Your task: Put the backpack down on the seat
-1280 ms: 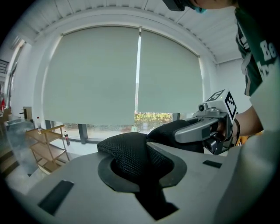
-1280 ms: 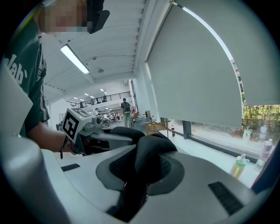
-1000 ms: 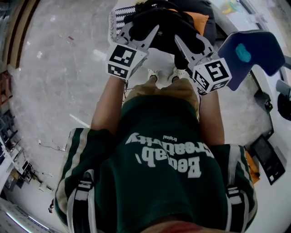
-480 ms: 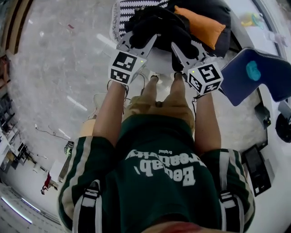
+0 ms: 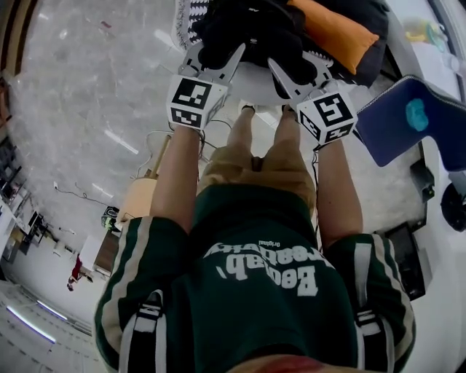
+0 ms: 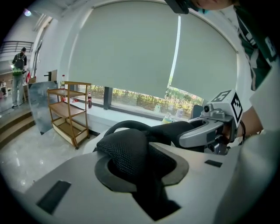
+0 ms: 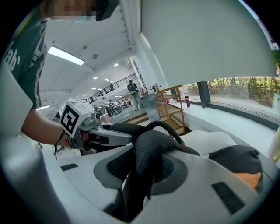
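The black backpack (image 5: 247, 29) with an orange panel (image 5: 331, 33) rests on the white seat (image 5: 251, 80) in front of the person's knees. Each gripper has one of its mesh shoulder straps between its jaws. In the left gripper view the padded strap (image 6: 127, 151) fills the gap of my left gripper (image 6: 144, 170). My right gripper (image 7: 144, 170) has the other strap (image 7: 151, 148) draped between its pads. Both pairs of jaws are opening with the pads still against the straps. In the head view the left gripper (image 5: 216, 52) and the right gripper (image 5: 298, 64) point at the backpack side by side.
A blue chair (image 5: 408, 120) stands to the right of the seat. A black-and-white patterned cushion (image 5: 191, 14) lies at the seat's far left. A wooden shelf cart (image 6: 68, 109) stands by the windows. The person's legs are right behind the seat. Polished floor spreads to the left.
The backpack and both grippers have moved away from the body and down onto the seat. The person has leaned forward over it.
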